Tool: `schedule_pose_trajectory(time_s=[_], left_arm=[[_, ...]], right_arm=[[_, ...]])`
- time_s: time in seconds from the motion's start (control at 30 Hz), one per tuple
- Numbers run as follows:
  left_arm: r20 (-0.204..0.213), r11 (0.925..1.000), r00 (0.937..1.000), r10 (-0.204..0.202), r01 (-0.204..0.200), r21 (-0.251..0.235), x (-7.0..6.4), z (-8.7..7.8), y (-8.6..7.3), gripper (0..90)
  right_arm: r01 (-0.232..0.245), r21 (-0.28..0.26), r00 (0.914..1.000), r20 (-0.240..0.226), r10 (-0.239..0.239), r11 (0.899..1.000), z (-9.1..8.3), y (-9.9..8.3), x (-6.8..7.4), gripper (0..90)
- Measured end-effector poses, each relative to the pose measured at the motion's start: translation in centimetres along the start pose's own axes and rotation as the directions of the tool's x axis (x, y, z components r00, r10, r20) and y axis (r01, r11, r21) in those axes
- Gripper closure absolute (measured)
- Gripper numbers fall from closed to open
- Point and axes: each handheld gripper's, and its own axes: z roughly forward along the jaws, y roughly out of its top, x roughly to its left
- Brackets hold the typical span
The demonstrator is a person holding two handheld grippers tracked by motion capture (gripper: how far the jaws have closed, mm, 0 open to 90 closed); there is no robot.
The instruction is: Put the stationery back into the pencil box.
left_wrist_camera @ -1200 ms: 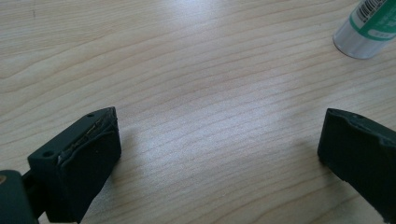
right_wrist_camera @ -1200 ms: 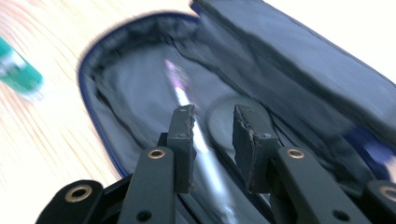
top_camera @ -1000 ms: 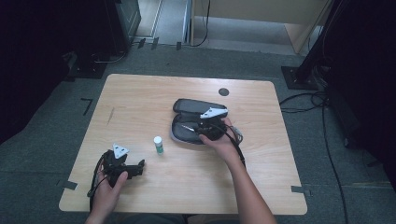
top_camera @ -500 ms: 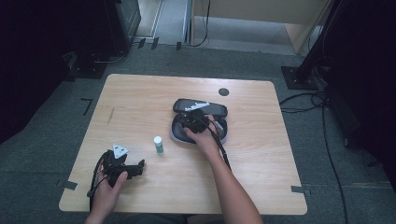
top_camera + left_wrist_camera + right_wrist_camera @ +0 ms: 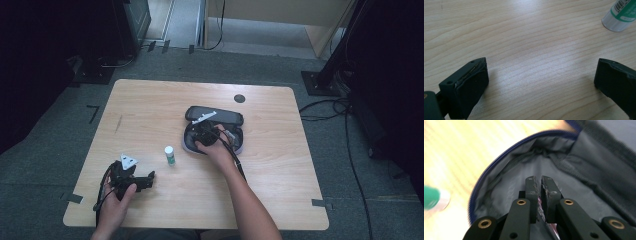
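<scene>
Table [image 5: 150, 110]: light wooden top on a grey carpeted floor; a small dark round disc [image 5: 239, 98] is set into its far edge, right of centre.
Case [image 5: 214, 115]: dark zipped pouch, lying open right of the table's centre, its lid folded back on the far side; in the right gripper view its grey lining [image 5: 579, 177] and blue zipper edge show at close range.
Right gripper [image 5: 205, 131]: held by the right hand [image 5: 214, 149] over the open case, its tips down inside the case. In the right gripper view its jaws stand pressed together, pinching a thin reddish, shiny item [image 5: 546, 223] whose kind cannot be told; that item sits low between the jaws, inside the case.
Left gripper [image 5: 142, 179]: held by the left hand [image 5: 116, 200] near the table's near-left corner, well apart from the case. In the left gripper view its jaws stand wide apart over bare wood, nothing between them.
Tube [image 5: 170, 155]: small white cylinder with a green label, upright on the table between the two grippers, just left of the case; its base shows at the far right in the left gripper view [image 5: 621, 13].
</scene>
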Motion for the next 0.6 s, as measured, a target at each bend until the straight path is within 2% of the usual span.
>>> schedule_pose_trajectory(time_s=[0.1, 0.23, 0.3, 0.5, 0.6], left_arm=[[0.0, 1.0, 1.0, 0.0, 0.0, 0.0, 0.0, 0.0, 0.0, 0.0], [-0.003, 1.0, 1.0, 0.001, -0.001, 0.001, 0.0, 0.0, 0.0, 0.0], [-0.003, 1.0, 1.0, 0.001, -0.001, 0.001, 0.0, 0.0, 0.0, 0.0], [-0.003, 1.0, 1.0, 0.001, -0.001, 0.001, 0.0, 0.0, 0.0, 0.0], [-0.003, 1.0, 1.0, 0.002, -0.002, 0.002, 0.0, 0.0, 0.0, 0.0]], right_arm=[[0.024, 0.024, 0.9994, -0.027, -0.024, 0.999, -0.9, -0.4, 0.1, 84.5], [0.027, 0.021, 0.9993, -0.025, -0.026, 0.999, -1.5, -0.9, -0.1, 84.7], [0.019, -0.011, 0.9989, -0.043, -0.02, 1.0, -2.3, -1.2, -0.4, 84.8], [0.003, -0.05, 0.9991, -0.042, -0.005, 0.999, -3.5, -1.5, -0.5, 85.1], [-0.021, -0.078, 0.9988, -0.046, 0.018, 0.997, -3.9, -1.6, -0.7, 82.6]])
